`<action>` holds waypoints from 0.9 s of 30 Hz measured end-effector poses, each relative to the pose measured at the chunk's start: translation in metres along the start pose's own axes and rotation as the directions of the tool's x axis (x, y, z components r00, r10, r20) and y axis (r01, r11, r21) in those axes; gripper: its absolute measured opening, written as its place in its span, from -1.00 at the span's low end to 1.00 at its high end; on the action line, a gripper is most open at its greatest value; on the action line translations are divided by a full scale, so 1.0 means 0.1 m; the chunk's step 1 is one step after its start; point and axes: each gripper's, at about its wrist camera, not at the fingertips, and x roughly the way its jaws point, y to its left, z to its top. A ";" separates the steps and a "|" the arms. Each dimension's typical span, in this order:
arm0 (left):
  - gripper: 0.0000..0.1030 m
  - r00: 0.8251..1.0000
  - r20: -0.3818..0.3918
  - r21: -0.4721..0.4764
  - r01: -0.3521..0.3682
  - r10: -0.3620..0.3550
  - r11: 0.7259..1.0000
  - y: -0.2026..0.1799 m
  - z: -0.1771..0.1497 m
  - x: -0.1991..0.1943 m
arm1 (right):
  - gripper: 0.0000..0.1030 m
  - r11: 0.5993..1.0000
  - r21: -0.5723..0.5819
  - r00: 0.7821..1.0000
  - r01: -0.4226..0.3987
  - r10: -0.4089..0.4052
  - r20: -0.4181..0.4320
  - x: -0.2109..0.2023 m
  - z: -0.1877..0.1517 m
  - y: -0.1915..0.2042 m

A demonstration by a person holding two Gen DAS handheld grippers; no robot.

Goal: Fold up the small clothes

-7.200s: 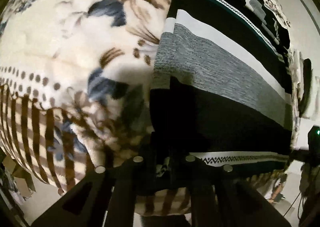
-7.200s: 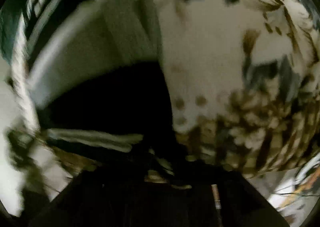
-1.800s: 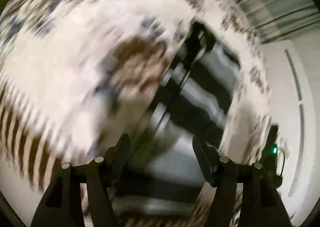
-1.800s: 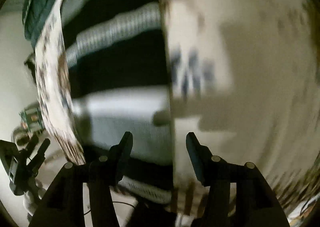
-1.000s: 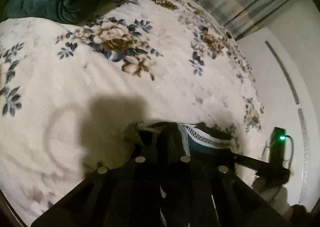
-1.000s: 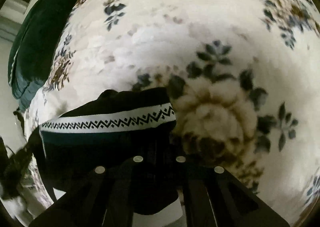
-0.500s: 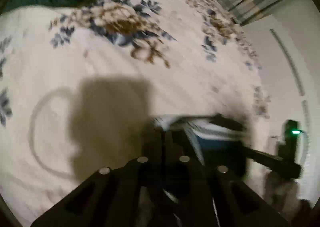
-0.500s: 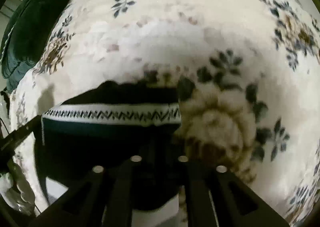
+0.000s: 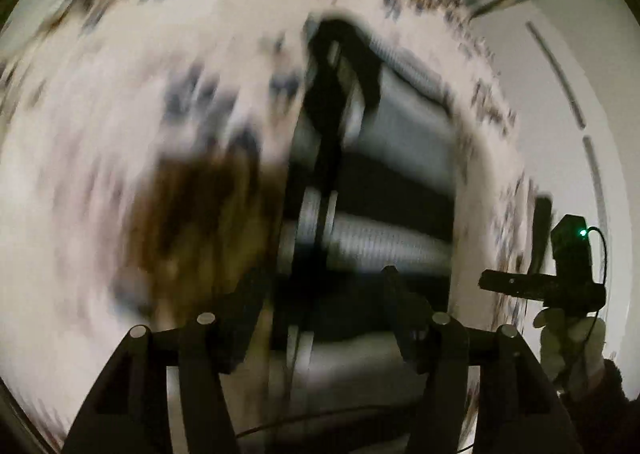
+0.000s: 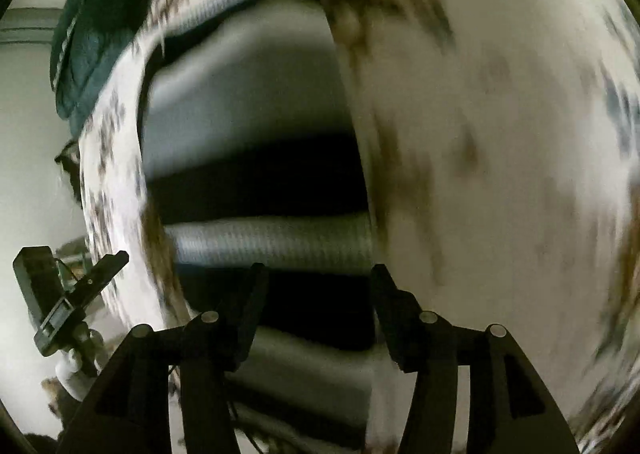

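Observation:
A striped garment (image 9: 384,190) in black, grey and white bands lies folded on the floral blanket (image 9: 100,142); both views are motion-blurred. My left gripper (image 9: 320,294) hangs above the garment's left edge, its jaws opening with nothing pressed between the fingers (image 9: 248,306). In the right wrist view the same garment (image 10: 256,174) fills the middle. My right gripper (image 10: 316,286) hovers over its right edge, jaws opening and free of the cloth. Its fingers (image 10: 392,306) stand apart.
A dark green blanket (image 10: 92,30) is bunched at the far end of the bed. The other gripper (image 9: 560,278) and a gloved hand (image 9: 568,338) show at the right of the left view. A pale wall (image 9: 580,74) runs beside the bed.
Both grippers were shut on the garment's folded edge a second ago. They have let go, spread apart and pulled back fast, and the folded garment now lies flat ahead of them.

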 end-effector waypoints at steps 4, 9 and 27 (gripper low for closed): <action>0.09 0.995 -0.094 -0.070 -0.038 0.031 0.997 0.11 -0.77 0.08 | 0.07 0.997 0.080 0.995 -0.025 0.032 -0.097 0.25 -0.87 -0.26; -0.25 0.983 -0.144 -0.065 -0.128 0.118 0.990 0.13 -1.42 0.32 | 0.07 0.989 0.149 0.984 -0.023 0.049 -0.174 0.71 -1.65 -0.46; -0.78 0.998 -0.047 -0.166 -0.047 0.040 0.985 0.35 -1.75 0.17 | -0.60 0.995 0.088 0.983 0.042 -0.026 -0.179 1.20 -2.38 -0.28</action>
